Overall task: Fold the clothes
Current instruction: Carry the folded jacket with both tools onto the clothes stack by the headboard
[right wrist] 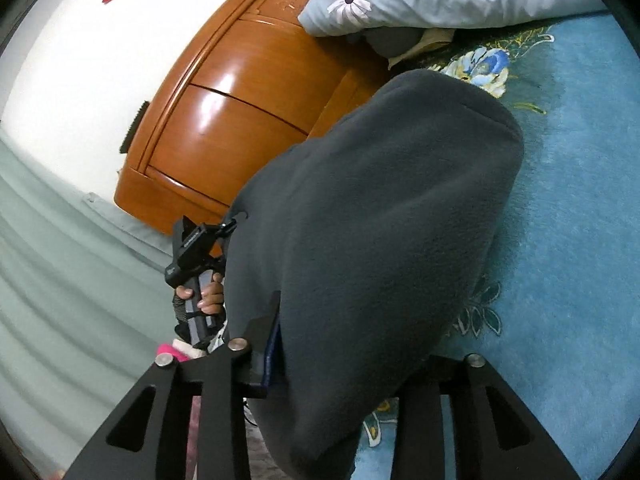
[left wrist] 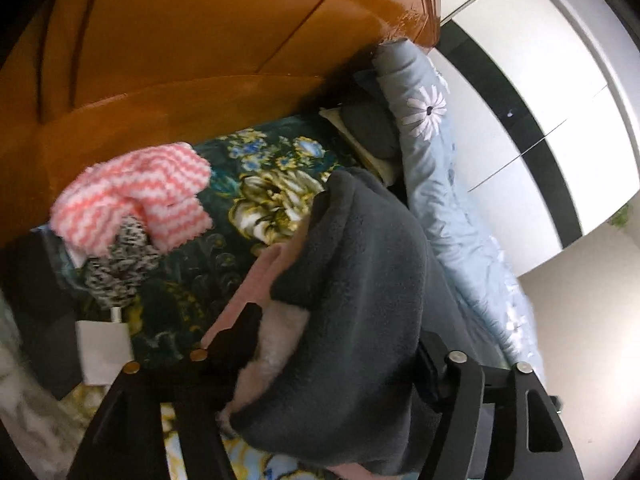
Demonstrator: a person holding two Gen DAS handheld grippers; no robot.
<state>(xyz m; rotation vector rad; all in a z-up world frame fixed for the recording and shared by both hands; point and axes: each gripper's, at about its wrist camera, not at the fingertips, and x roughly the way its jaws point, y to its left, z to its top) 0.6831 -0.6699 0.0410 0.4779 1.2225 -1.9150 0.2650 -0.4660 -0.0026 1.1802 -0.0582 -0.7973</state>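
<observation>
Grey garment [right wrist: 380, 208] matt fleece; headboard [right wrist: 240, 92] glossy varnished wood; blanket [right wrist: 560, 220] plush.

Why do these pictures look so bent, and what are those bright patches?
Left wrist view: the fisheye lens bows the wooden headboard, the white wall is overexposed, and the lower left corner is blurred. Right wrist view: glare spots shine on the headboard, and dark corners ring the round image.

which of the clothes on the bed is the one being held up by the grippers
The dark grey fleece garment, draped between both grippers. The pink-and-white zigzag knit and the black-and-white speckled piece lie untouched on the floral blanket.
</observation>
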